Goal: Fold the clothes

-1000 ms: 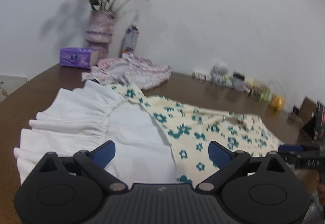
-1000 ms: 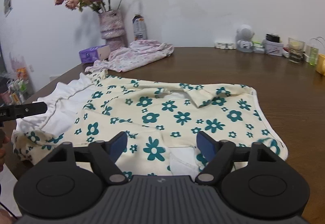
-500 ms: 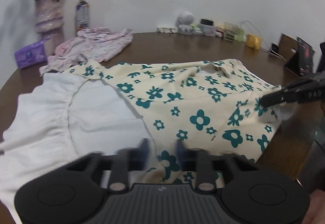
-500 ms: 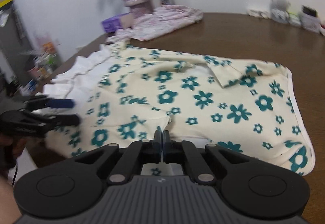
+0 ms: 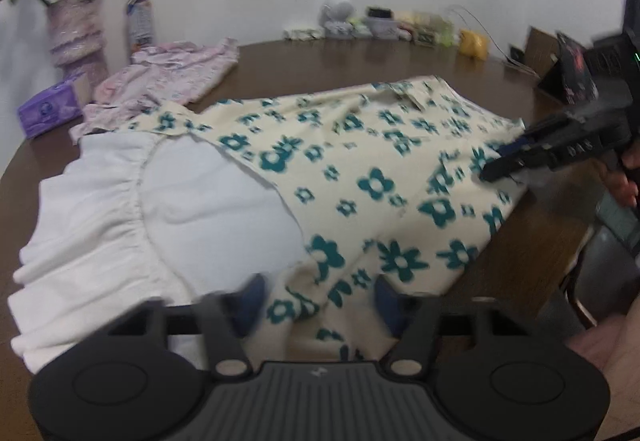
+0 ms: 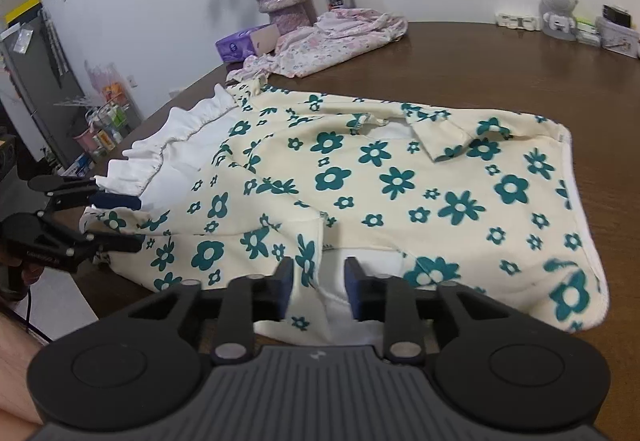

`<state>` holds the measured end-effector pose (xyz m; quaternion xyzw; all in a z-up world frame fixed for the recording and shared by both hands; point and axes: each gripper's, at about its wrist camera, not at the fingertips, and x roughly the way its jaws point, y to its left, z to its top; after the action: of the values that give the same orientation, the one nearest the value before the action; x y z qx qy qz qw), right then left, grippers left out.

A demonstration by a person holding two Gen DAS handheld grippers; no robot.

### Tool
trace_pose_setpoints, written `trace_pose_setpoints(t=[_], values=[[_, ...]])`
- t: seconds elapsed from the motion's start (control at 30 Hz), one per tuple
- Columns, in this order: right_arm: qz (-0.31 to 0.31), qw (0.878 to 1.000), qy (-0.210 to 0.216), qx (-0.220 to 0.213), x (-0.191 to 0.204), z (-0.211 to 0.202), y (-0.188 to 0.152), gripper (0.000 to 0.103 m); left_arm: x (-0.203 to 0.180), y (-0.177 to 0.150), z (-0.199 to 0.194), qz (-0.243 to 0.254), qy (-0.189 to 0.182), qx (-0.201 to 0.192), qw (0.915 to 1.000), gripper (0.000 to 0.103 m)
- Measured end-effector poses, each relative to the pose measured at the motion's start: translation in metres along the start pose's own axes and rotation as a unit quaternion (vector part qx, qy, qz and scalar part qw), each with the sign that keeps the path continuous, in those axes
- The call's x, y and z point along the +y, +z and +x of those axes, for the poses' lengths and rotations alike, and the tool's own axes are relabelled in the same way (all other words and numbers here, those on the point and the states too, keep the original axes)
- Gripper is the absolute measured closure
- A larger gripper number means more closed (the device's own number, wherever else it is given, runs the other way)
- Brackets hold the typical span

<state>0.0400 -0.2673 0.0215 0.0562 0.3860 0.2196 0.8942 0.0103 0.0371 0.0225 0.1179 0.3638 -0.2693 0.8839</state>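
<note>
Flowered garment (image 6: 400, 181) lies flat on the brown table (image 6: 500, 61), long axis running between both tongs. Left gripper (image 5: 316, 301) and right gripper (image 6: 318, 281) straddle its near hem, jaws just reopening partway, pads apart.

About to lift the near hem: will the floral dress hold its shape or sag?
The floral dress will probably sag; it already creases and drapes over the table edge. It looks thin and light. The white ruffle would likely trail along.

Soft indoor light (left view blurred)
</note>
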Motion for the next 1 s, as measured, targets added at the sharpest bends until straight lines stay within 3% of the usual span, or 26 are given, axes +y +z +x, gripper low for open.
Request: trace_pose_setpoints(t=[0.03, 0.13, 0.37, 0.47, 0.53, 0.6, 0.63, 0.67, 0.8, 1.0], values=[[-0.005, 1.0, 0.002, 0.006, 0.001, 0.004, 0.001, 0.075, -0.001, 0.001, -0.002, 0.014, -0.004, 0.001, 0.9999, 0.094], [-0.011, 1.0, 0.015, 0.02, 0.003, 0.003, 0.002, 0.102, 0.005, 0.006, -0.01, 0.037, -0.028, 0.01, 0.9989, 0.094], [0.007, 0.997, 0.066, 0.044, 0.003, -0.031, 0.004, 0.103, 0.008, 0.01, -0.013, 0.088, -0.07, 0.048, 0.9926, 0.094], [-0.005, 0.996, 0.049, 0.077, 0.008, -0.022, -0.005, 0.101, 0.009, 0.012, -0.013, 0.085, -0.063, 0.048, 0.9932, 0.08], [-0.003, 0.996, 0.042, 0.083, 0.007, -0.019, -0.005, 0.097, 0.014, 0.023, -0.022, 0.068, -0.053, 0.019, 0.9961, 0.047], [0.002, 0.997, 0.036, 0.064, 0.005, -0.023, 0.002, 0.087, 0.021, 0.039, -0.031, 0.036, -0.044, -0.018, 0.9982, 0.035], [0.006, 0.998, 0.03, 0.049, 0.003, -0.027, 0.008, 0.071, 0.025, 0.049, -0.032, 0.016, -0.038, -0.031, 0.9987, 0.033], [0.011, 0.999, 0.021, 0.027, 0.001, -0.031, 0.016, 0.061, 0.029, 0.06, -0.033, -0.004, -0.032, -0.043, 0.9985, 0.033], [0.034, 0.999, -0.028, -0.015, -0.007, -0.023, 0.054, 0.061, 0.047, 0.106, -0.009, -0.061, -0.004, -0.038, 0.9974, 0.033], [0.105, 0.993, -0.045, 0.011, -0.03, 0.044, 0.108, 0.063, 0.086, 0.137, 0.056, -0.122, 0.013, 0.036, 0.9918, 0.033]])
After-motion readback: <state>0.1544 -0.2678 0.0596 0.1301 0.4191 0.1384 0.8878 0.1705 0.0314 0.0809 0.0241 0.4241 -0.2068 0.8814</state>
